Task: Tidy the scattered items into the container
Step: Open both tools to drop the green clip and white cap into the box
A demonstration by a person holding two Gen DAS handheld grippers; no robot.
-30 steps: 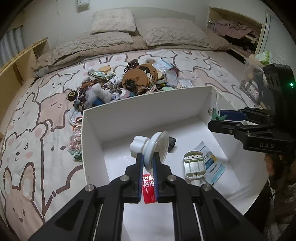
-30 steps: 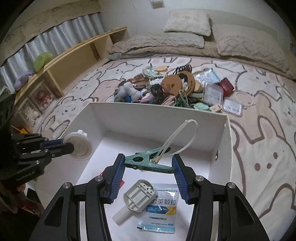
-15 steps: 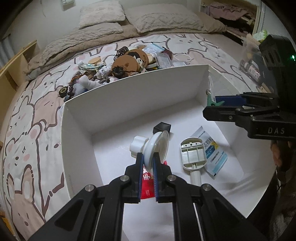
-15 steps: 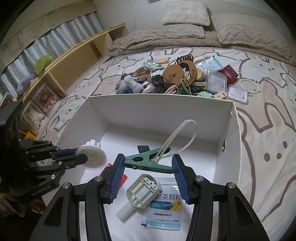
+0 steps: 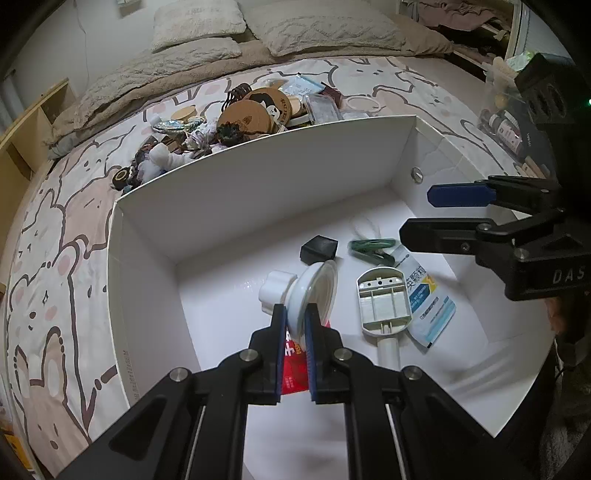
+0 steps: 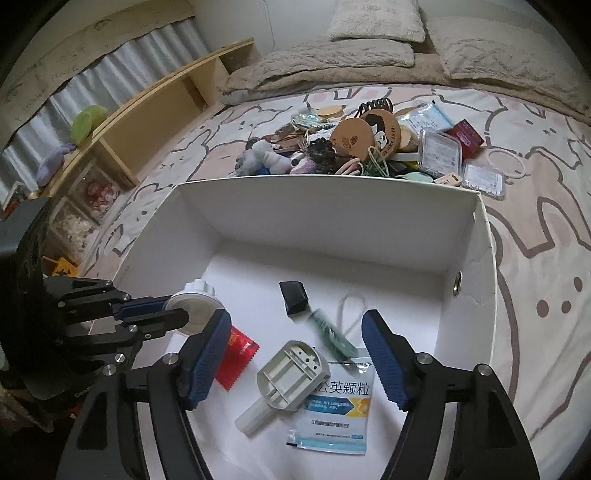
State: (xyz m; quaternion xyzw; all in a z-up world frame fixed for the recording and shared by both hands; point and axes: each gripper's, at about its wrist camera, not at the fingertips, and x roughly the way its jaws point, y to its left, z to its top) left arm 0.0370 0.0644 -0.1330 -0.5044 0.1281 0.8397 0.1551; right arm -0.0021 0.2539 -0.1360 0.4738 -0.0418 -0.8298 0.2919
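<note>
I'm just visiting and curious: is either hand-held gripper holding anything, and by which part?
The left hand-held gripper pinches a white suction cup by its disc edge. The right hand-held gripper is opening, empty; the green clip has dropped.

box (image 6: 332,229): white, plain
suction cup (image 5: 314,291): white, clear disc
clip (image 5: 371,246): green
sachet (image 6: 338,410): white, blue band, yellow corner
packet (image 6: 236,349): red
small block (image 6: 293,297): black
bedsheet (image 5: 55,266): cream and pink, brown-outlined bears
pillows (image 6: 376,18): beige, quilted
gripper pads (image 6: 208,354): blue, ribbed
</note>
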